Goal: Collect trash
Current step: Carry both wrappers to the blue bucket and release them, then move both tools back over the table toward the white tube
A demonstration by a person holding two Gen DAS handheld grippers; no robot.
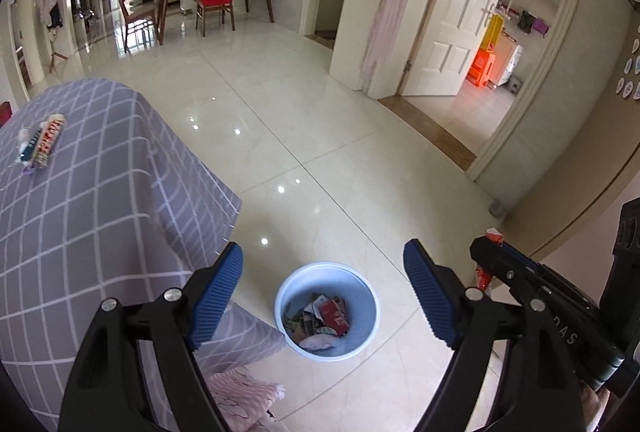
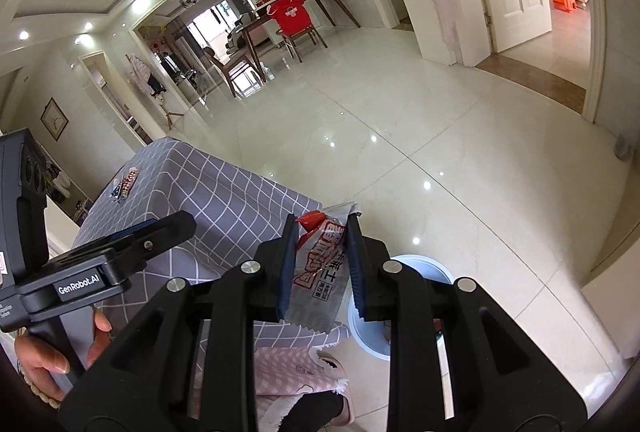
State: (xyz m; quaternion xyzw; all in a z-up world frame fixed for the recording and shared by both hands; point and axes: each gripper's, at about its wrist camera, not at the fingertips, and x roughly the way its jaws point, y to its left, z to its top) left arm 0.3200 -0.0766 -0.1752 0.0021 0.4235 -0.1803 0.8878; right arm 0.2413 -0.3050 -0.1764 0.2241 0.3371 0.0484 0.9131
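Standing beside a grey checked tablecloth (image 1: 80, 192), over a white bin (image 1: 327, 310) on the floor, already part-filled with wrappers. Left gripper (image 1: 324, 284) spread wide, empty, above it. Right gripper (image 2: 322, 264) pinching a crinkled silver-and-red wrapper (image 2: 320, 272), likely for dropping in. Two more wrappers (image 1: 40, 144) lying on the cloth.

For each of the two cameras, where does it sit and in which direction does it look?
Left wrist: sits on the left gripper, looking down past its open, empty jaws at the bin on the floor; the right gripper shows at right.
Right wrist: sits on the right gripper, shut on a wrapper, above the bin; the left gripper and a hand show at left.
Shared: bin, checked cloth, wrappers on it.
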